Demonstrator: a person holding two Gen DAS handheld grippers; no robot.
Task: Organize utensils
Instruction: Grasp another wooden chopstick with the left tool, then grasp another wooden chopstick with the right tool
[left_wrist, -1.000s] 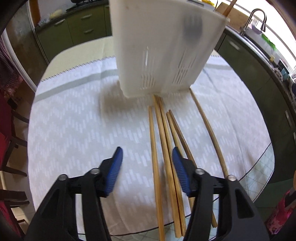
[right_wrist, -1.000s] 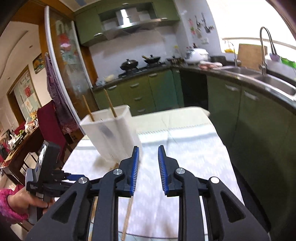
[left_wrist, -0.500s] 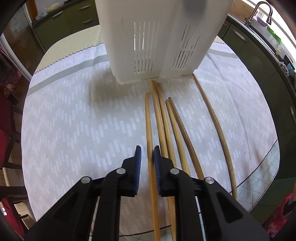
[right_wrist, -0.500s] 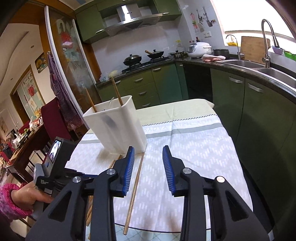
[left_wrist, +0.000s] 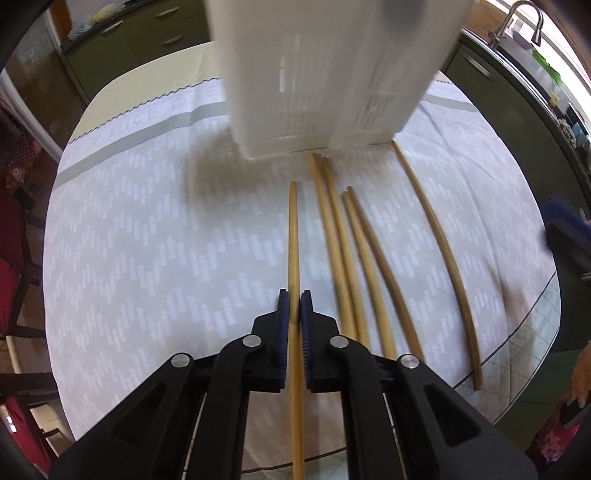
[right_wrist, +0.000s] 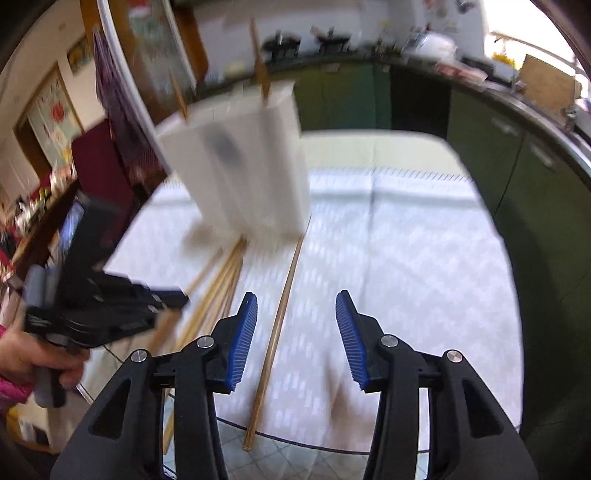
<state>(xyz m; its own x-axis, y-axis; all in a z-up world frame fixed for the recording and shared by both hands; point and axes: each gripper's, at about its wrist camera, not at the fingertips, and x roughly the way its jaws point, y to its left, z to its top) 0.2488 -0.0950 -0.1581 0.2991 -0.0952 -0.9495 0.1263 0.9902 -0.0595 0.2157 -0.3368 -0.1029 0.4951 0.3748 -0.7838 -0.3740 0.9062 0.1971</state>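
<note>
Six chopsticks lie side by side on the desk (left_wrist: 129, 229), on a pale cloth, just in front of the white bin (left_wrist: 325, 74). Two more sticks already stand in the bin (right_wrist: 258, 62). The left gripper (left_wrist: 295, 310) has just closed, and its blue pads now pinch the left stick (left_wrist: 293, 229) near the end close to us. The right gripper (right_wrist: 295, 332) has been opening and holds nothing; the far right stick (right_wrist: 280, 310) lies between its pads, not touched. These sticks look light, thin and stiff (and maybe a bit slippery). I think a hold nearer the middle would stop a stick from tipping when it goes up, but a firm end pinch may do.
</note>
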